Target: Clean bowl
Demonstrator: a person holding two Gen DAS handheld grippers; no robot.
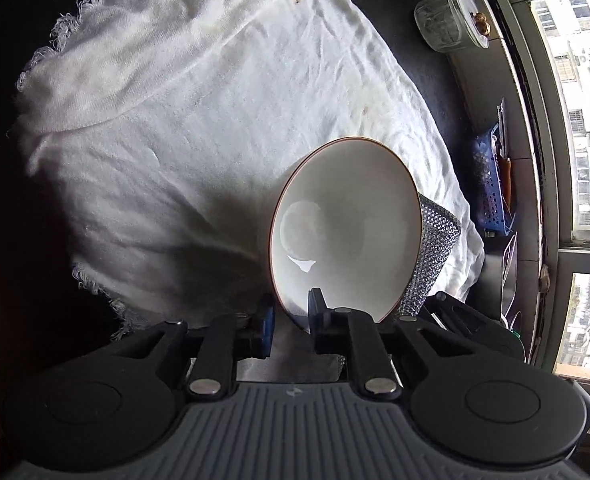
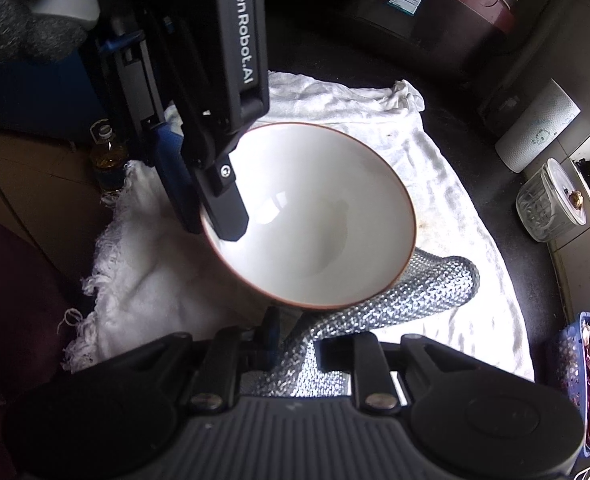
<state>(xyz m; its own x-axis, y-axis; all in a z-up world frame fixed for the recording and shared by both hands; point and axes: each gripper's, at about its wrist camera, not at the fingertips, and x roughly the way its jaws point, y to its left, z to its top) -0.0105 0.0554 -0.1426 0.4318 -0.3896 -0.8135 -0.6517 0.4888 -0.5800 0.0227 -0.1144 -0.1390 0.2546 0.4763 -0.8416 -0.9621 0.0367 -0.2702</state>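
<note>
A white bowl (image 1: 347, 228) with a brown rim is held tilted above a white cloth (image 1: 199, 128). My left gripper (image 1: 291, 320) is shut on the bowl's rim, one finger inside and one outside. In the right wrist view the bowl (image 2: 319, 220) opens toward the camera and the left gripper (image 2: 215, 216) clamps its left rim. My right gripper (image 2: 295, 344) is shut on a silver mesh scrubbing cloth (image 2: 395, 300), which runs under the bowl's lower right edge. The scrubber also shows behind the bowl in the left wrist view (image 1: 435, 256).
The white cloth (image 2: 455, 208) covers a dark counter. A lidded glass jar (image 2: 551, 200), a blue basket (image 2: 575, 368) and a white paper roll (image 2: 539, 132) stand at the right. A bottle (image 2: 107, 156) stands at the left. A window (image 1: 579, 120) is on the right.
</note>
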